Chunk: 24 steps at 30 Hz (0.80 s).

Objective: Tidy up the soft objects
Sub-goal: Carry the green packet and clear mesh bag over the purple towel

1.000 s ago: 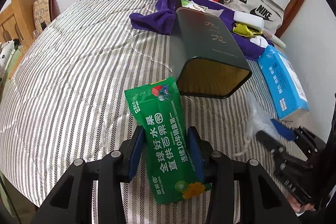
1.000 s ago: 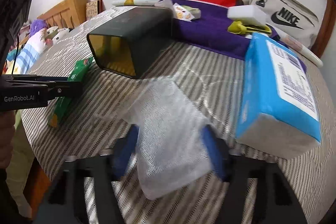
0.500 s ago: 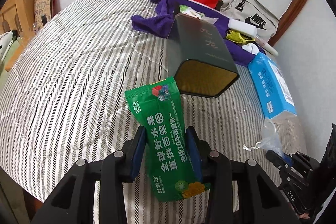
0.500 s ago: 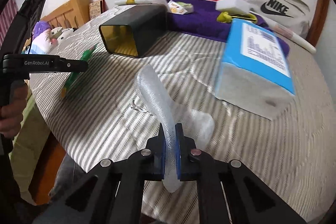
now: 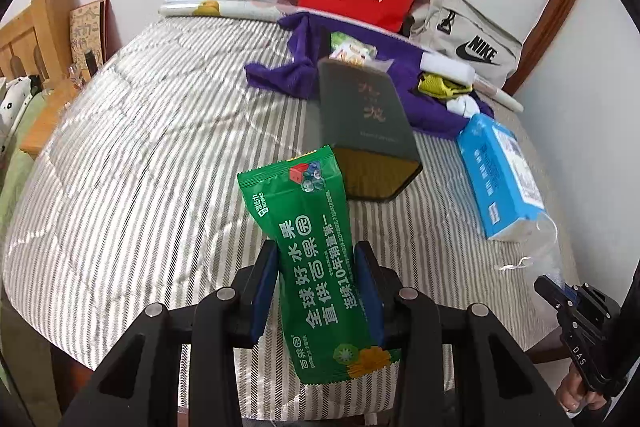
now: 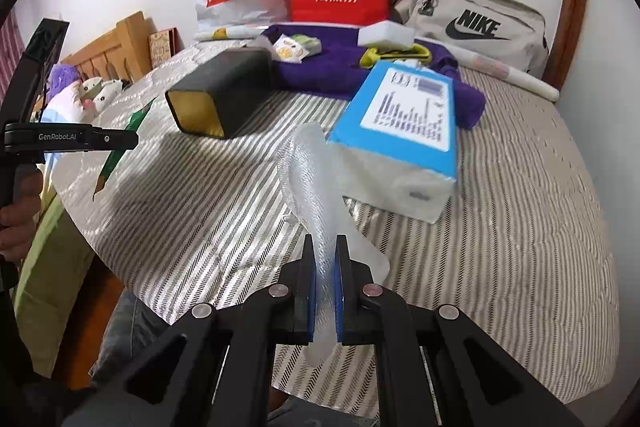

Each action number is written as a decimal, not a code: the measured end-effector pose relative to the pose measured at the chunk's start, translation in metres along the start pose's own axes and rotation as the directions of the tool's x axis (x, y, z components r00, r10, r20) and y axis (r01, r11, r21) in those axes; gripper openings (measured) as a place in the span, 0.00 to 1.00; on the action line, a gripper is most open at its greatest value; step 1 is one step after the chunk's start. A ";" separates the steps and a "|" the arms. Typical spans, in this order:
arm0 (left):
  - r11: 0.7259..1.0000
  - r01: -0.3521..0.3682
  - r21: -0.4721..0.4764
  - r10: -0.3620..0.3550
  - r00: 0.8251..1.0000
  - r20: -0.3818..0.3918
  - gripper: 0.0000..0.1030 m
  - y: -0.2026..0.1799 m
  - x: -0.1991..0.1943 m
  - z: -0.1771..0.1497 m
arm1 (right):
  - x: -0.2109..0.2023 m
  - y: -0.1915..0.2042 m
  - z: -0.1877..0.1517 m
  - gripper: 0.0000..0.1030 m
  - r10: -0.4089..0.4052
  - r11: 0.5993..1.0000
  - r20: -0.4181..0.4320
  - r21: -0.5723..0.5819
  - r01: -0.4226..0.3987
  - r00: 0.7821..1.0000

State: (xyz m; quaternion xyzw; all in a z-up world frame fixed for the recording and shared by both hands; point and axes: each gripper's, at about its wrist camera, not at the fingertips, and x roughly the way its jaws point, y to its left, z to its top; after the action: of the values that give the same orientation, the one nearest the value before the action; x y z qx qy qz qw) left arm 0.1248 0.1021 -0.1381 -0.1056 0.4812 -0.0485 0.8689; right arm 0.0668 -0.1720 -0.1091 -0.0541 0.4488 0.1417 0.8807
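Open room: bare striped bedspread (image 5: 140, 167) at the left.
Obstacles: dark box (image 5: 370, 131) lying in the middle; blue pack (image 6: 404, 131) beside it; bags along wall.

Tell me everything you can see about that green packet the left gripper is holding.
The green packet is a flat, glossy plastic pouch with crimped ends, white Chinese lettering and small fruit pictures near its lower end. It looks soft and sealed. The left gripper is shut on its middle, a blue pad against each long edge, holding it lifted above the striped bedspread, its far end tilted toward the dark box.
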 end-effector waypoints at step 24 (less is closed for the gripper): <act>0.997 0.018 0.076 -0.022 0.998 0.052 0.36 -0.031 -0.015 0.073 | -0.013 -0.020 0.084 0.07 0.010 1.000 0.108 0.013 -0.012 0.994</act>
State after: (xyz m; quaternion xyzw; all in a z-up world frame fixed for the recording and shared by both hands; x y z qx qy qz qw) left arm 0.1790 0.0843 -0.0811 -0.0787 0.4550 -0.0725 0.8841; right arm 0.1308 -0.1751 -0.0500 -0.0380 0.4018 0.1462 0.9032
